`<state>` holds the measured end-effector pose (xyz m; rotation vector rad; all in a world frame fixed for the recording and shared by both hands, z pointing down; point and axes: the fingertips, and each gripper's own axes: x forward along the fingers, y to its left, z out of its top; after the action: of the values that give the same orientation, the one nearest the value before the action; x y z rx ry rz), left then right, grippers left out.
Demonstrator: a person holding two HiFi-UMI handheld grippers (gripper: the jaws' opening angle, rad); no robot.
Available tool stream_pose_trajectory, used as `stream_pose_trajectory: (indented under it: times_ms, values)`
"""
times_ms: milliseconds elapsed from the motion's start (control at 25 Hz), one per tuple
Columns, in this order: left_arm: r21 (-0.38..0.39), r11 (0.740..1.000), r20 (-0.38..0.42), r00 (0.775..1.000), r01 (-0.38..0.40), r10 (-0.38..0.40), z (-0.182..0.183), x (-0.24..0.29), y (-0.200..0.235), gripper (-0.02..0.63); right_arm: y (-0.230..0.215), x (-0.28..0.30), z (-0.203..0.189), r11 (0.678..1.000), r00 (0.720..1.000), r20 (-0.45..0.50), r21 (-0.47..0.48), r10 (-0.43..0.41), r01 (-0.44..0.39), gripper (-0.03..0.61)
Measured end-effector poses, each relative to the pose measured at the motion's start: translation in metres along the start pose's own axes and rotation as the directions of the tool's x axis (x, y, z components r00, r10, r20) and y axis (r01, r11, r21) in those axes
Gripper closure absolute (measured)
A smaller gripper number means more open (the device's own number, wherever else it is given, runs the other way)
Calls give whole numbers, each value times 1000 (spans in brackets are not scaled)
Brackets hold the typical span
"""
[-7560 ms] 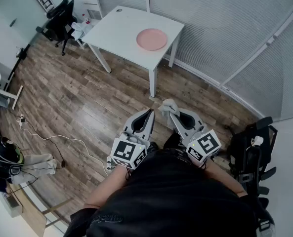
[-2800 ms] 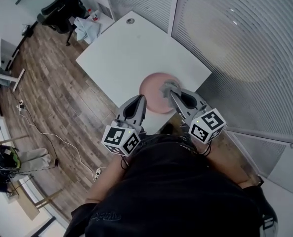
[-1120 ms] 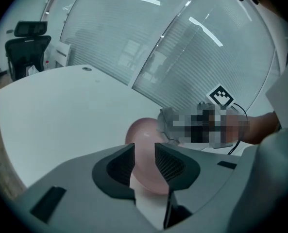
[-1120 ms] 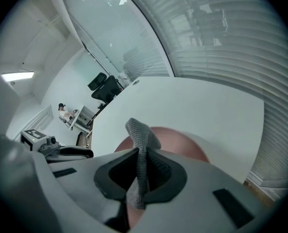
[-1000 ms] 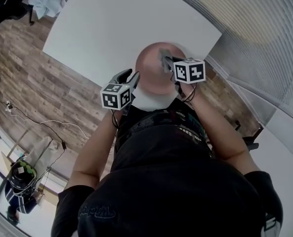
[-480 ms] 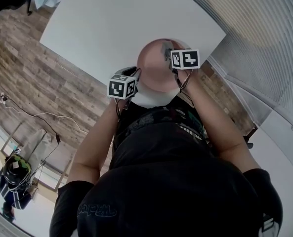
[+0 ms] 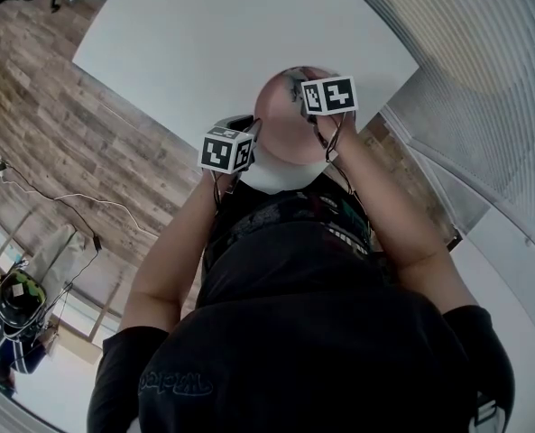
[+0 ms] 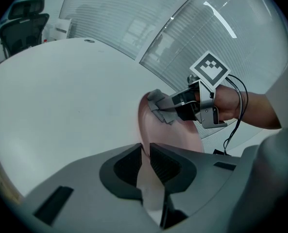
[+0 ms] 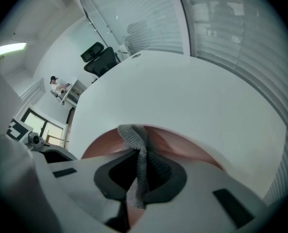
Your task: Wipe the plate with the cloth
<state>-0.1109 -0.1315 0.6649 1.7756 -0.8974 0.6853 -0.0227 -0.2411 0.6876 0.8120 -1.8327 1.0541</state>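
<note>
Left hand-held gripper (image 8: 145,152), jaws just closing, nips the near rim of the stiff, probably slippery plate (image 8: 175,136), while right hand-held gripper (image 9: 140,152) pinches the limp cloth (image 9: 134,135) over it.

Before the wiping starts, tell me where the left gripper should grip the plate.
Take the pink plate by its near rim, from the person's side: the rim is thin, and the right gripper holds the cloth over the far part. The left gripper has just been closing its jaws on that rim.
</note>
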Motion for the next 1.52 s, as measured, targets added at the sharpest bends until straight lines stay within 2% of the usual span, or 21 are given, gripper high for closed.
stream_pose_trajectory:
  times_ms: [160, 280, 480, 640, 880, 1080, 1240, 1520]
  values:
    - [-25, 1000, 15, 1000, 3, -2, -1, -3, -1, 549, 34, 11, 5, 994, 997, -29, -86, 68, -70, 548]
    - [-65, 998, 35, 999, 25, -22, -3, -2, -1, 555, 52, 17, -2, 983, 989, -57, -116, 134, -140, 548]
    - [-101, 995, 46, 999, 26, -21, -5, 1, 0, 558, 82, 22, -29, 952, 963, -120, -165, 242, -259, 548]
    - [-147, 989, 72, 997, 33, -23, -4, 1, 4, 568, 105, 21, -60, 922, 942, -183, -220, 283, -319, 548]
    - [-157, 987, 89, 996, 24, -10, 0, 2, 3, 571, 110, 13, -102, 898, 903, -248, -187, 350, -399, 548]
    - [-157, 988, 94, 996, 4, 10, 4, 4, 3, 581, 107, 3, -139, 880, 877, -358, -233, 319, -415, 548]
    - [-130, 991, 93, 995, -10, 22, 4, 4, 0, 584, 95, -9, -174, 867, 855, -458, -292, 244, -404, 548]
    - [-158, 987, 85, 996, -4, 17, 6, 5, 2, 583, 51, -29, -187, 876, 862, -501, -383, 70, -294, 548]
